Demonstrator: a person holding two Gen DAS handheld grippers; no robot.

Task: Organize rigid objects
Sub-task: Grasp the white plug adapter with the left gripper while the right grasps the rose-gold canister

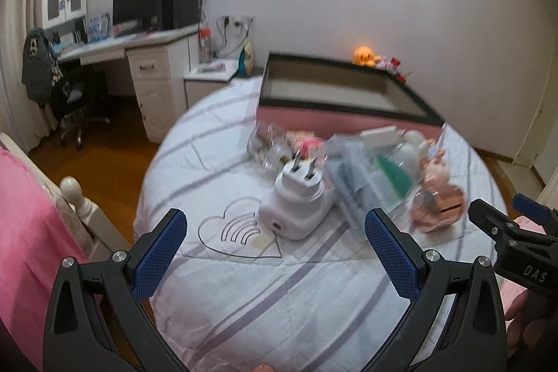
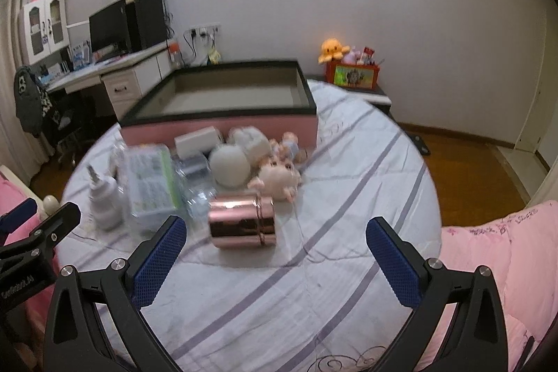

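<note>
On the striped bedsheet (image 2: 341, 197) in front of me lies a loose heap of things, with a pink storage box (image 2: 223, 103), black-rimmed and open-topped, standing just behind it. My left gripper (image 1: 275, 250) hangs above the sheet with its blue-padded fingers (image 1: 158, 253) spread wide and nothing between them; just ahead of it a white plug adapter (image 1: 296, 204) rests on the sheet with its two prongs pointing up and away. My right gripper (image 2: 279, 258) is likewise wide apart and empty, and a rose-gold metal canister (image 2: 242, 220) lies on its side just beyond its tips. Behind the canister are a plush pig (image 2: 279, 178), a white ball (image 2: 230, 168) and a clear plastic package (image 2: 150, 180), all crowded together and touching; blur hides the finer details of the pile.
</note>
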